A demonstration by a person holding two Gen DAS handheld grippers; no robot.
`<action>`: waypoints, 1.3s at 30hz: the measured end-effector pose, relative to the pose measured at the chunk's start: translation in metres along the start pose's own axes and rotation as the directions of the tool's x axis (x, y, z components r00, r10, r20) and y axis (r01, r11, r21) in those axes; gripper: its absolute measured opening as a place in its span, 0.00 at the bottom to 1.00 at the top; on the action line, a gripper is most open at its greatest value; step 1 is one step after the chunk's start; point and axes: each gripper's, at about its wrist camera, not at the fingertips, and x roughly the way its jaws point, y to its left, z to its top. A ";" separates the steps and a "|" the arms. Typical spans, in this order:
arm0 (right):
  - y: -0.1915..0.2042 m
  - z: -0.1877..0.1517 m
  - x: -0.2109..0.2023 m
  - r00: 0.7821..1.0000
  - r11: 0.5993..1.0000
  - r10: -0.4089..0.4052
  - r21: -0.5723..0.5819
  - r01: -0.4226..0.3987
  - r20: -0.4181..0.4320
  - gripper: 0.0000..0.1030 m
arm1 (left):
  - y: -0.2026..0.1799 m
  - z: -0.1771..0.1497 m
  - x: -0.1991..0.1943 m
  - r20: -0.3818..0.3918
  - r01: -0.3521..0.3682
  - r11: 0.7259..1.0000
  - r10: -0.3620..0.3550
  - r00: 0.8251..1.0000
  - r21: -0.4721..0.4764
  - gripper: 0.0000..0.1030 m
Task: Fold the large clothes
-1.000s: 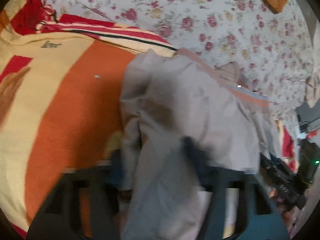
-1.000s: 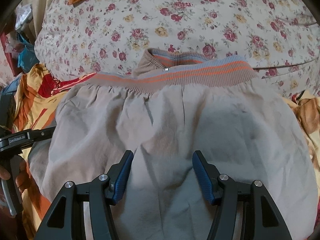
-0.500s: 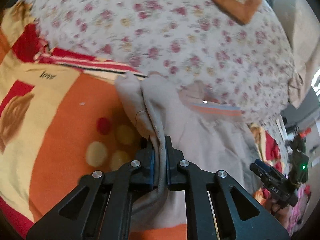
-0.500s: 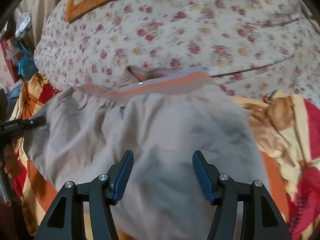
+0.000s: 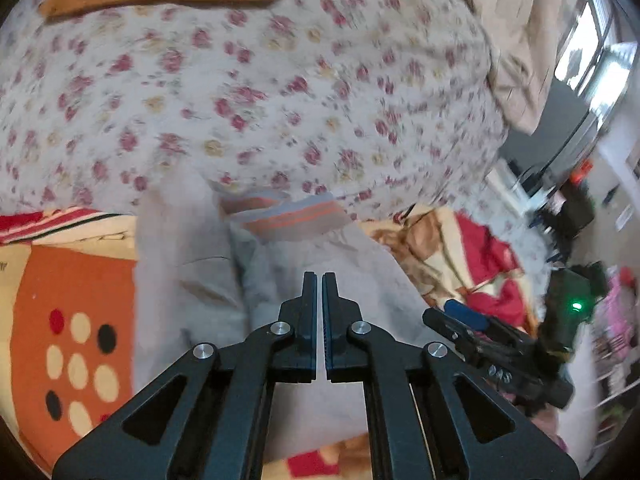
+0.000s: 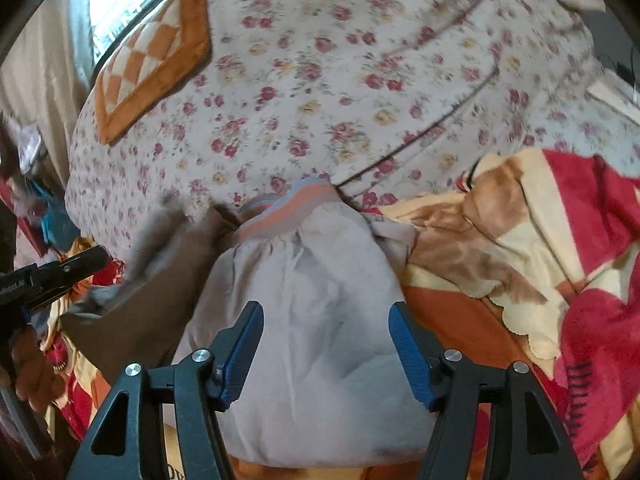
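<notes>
A beige garment [image 5: 208,292] with an orange and grey-blue striped ribbed band [image 5: 288,216] lies folded on the blanket. In the left wrist view my left gripper [image 5: 319,280] is shut with nothing between its fingers, held over the garment. In the right wrist view the garment [image 6: 316,304] lies folded under my right gripper [image 6: 326,316], which is open and empty. The left gripper's body [image 6: 52,272] shows at the left edge, beside a blurred flap of the cloth. The right gripper shows in the left wrist view [image 5: 480,332].
An orange, red and cream blanket [image 5: 68,320] covers the bed. A large floral-print quilt [image 5: 240,92] lies heaped behind the garment, with an orange checked cloth [image 6: 156,60] on it. Room clutter and a device with a green light [image 5: 576,306] stand at the right.
My left gripper carried the cloth edge to the right across the garment, let it go and shut empty. The garment is now narrower. My right gripper stayed open over it.
</notes>
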 end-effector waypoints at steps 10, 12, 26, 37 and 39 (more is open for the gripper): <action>0.016 -0.011 0.005 0.992 0.993 0.114 -0.030 -0.116 -0.048 0.69 | 0.036 -0.017 -0.043 0.033 -0.033 0.999 0.034 0.999 -0.037 0.26; 0.023 -0.016 0.009 0.991 0.992 0.118 -0.045 -0.121 -0.067 0.69 | 0.065 -0.020 -0.062 0.078 -0.042 0.994 0.050 0.996 -0.106 0.62; 0.080 -0.022 0.027 0.987 0.980 0.121 -0.145 -0.136 -0.111 0.70 | 0.151 -0.010 -0.042 0.021 0.149 0.917 -0.152 0.988 -0.370 0.75; 0.053 -0.030 0.036 0.979 0.985 0.140 -0.082 -0.153 -0.149 0.70 | 0.078 0.034 0.033 -0.275 -0.118 0.990 0.095 0.957 -0.071 0.79; 0.050 -0.028 0.032 0.980 0.984 0.145 -0.079 -0.157 -0.137 0.70 | 0.062 0.033 0.042 -0.298 -0.133 0.991 0.125 0.946 -0.006 0.79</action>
